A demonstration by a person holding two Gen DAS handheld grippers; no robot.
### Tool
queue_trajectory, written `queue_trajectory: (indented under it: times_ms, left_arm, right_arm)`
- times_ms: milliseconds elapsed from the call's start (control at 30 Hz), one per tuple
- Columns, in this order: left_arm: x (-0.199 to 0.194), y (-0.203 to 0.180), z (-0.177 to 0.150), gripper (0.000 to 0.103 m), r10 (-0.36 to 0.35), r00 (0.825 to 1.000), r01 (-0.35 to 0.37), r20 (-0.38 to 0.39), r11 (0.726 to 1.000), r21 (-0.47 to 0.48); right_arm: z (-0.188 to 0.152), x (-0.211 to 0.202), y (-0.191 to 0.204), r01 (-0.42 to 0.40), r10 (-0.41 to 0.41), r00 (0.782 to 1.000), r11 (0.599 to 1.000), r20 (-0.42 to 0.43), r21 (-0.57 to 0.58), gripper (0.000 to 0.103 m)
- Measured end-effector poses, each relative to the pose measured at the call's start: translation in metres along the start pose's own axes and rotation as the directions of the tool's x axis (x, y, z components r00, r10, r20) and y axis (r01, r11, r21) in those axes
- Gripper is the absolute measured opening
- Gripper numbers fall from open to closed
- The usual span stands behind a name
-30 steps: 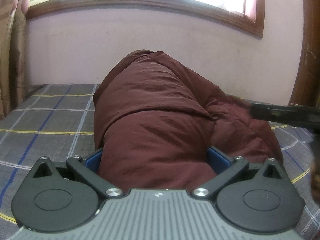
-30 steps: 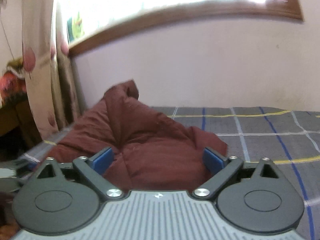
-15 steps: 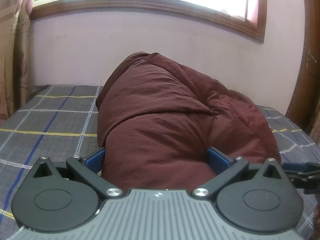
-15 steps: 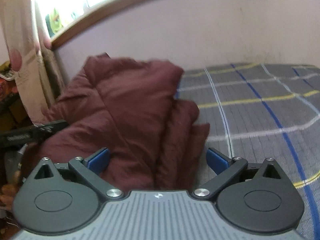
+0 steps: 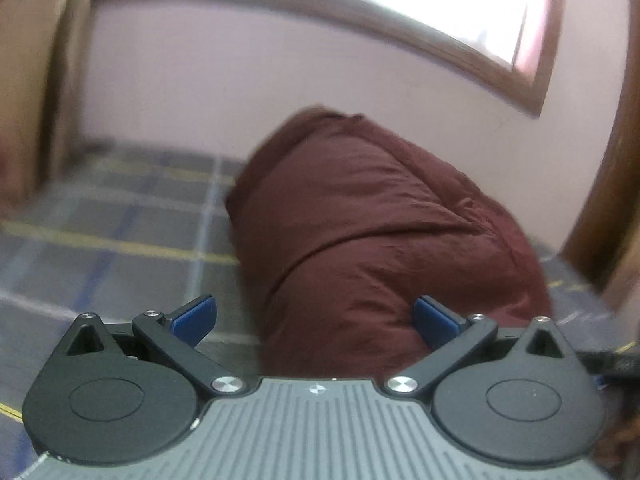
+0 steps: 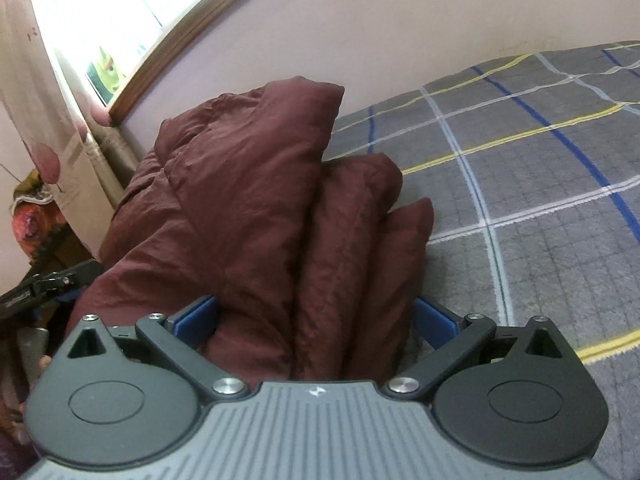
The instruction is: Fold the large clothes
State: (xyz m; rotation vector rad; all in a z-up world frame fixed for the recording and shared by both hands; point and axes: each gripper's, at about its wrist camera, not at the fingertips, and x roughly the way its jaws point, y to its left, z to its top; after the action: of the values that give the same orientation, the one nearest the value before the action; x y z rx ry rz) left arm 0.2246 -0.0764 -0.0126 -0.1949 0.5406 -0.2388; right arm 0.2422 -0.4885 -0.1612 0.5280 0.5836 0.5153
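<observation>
A dark maroon puffy jacket (image 5: 372, 232) lies bundled on a bed covered by a grey plaid sheet (image 5: 120, 240) with blue, white and yellow lines. It sits against the pale wall, under a wood-framed window (image 5: 400, 20).

The left wrist view is blurred. It shows the jacket from one end as a single rounded mound with a smooth top layer lapped over the bulk. The left gripper (image 5: 314, 318) is spread wide, its blue fingers (image 5: 194, 316) apart; the near end of the jacket fills the right part of the gap, and bare sheet shows by the left finger. Whether the right finger touches the cloth cannot be told. A brown wooden post (image 5: 612, 184) stands at the right edge, and a brownish curtain (image 5: 32, 80) hangs at the left.

The right wrist view is sharp and shows what the other hides: the jacket is stacked in folds, with three rounded folded edges (image 6: 360, 232) side by side facing the open sheet (image 6: 540, 184). The right gripper (image 6: 316, 316) is also spread wide, and the folded edges run down into the gap between its blue fingers (image 6: 198, 316); the fingers lie just beside the cloth without squeezing it. Only this view shows the left gripper's black body (image 6: 52, 284) at the far left, beside the jacket, along with a pale curtain (image 6: 52, 128) with reddish spots.
</observation>
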Motion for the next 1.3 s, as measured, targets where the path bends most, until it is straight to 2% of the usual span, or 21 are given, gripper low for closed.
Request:
queue_trajectory:
  times_ms: [100,233,267,400,467,567,600,667,700,867,1167,1300]
  left_arm:
    - [0.016,0.013,0.000,0.103,-0.104,0.994,0.103,-0.031,0.994,-0.035]
    - [0.043,0.022,0.001,0.103,-0.273,0.958,0.262,-0.093,0.958,-0.115]
    - [0.047,0.024,0.000,0.103,-0.296,0.950,0.283,-0.098,0.950,-0.133]
    - [0.056,0.024,-0.006,0.103,-0.331,0.939,0.313,-0.095,0.935,-0.166]
    - [0.054,0.020,-0.007,0.103,-0.322,0.942,0.308,-0.091,0.941,-0.138]
    - [0.041,0.003,-0.010,0.097,-0.254,0.965,0.249,-0.061,0.965,-0.081]
    - [0.035,-0.005,-0.011,0.096,-0.225,0.973,0.222,-0.052,0.974,-0.053]
    - [0.023,-0.022,-0.012,0.091,-0.164,0.986,0.165,-0.029,0.986,0.023]
    - [0.019,-0.027,-0.013,0.091,-0.150,0.988,0.150,-0.025,0.988,0.038]
    - [0.010,-0.032,-0.009,0.085,-0.125,0.992,0.126,-0.032,0.992,0.023]
    - [-0.024,-0.035,-0.011,0.084,-0.086,0.996,0.086,-0.036,0.996,-0.015]
    - [-0.033,-0.034,-0.024,0.087,-0.074,0.997,0.074,-0.035,0.997,-0.013]
  right_arm:
    - [0.005,0.008,-0.006,-0.040,0.041,0.999,0.998,-0.007,0.040,0.103]
    - [0.011,0.020,-0.017,-0.116,0.119,0.993,0.987,-0.020,0.109,0.103]
    - [0.012,0.024,-0.019,-0.130,0.134,0.991,0.984,-0.024,0.123,0.103]
    - [0.016,0.040,-0.028,-0.193,0.200,0.980,0.961,-0.016,0.196,0.103]
    - [0.019,0.048,-0.021,-0.205,0.213,0.977,0.966,-0.033,0.157,0.103]
    - [0.015,0.049,-0.006,-0.205,0.209,0.978,0.974,-0.026,0.098,0.101]
    - [0.015,0.048,-0.002,-0.206,0.209,0.978,0.974,-0.015,0.088,0.098]
    - [0.014,0.040,0.007,-0.227,0.226,0.974,0.971,0.019,0.076,0.082]
    - [0.014,0.036,0.010,-0.229,0.228,0.973,0.971,0.029,0.066,0.080]
    - [0.013,0.025,0.014,-0.265,0.260,0.964,0.960,0.055,0.093,0.073]
    - [0.004,0.001,0.034,-0.390,0.383,0.920,0.916,0.081,0.098,0.073]
    - [-0.007,-0.003,0.031,-0.367,0.363,0.930,0.927,0.061,0.078,0.072]
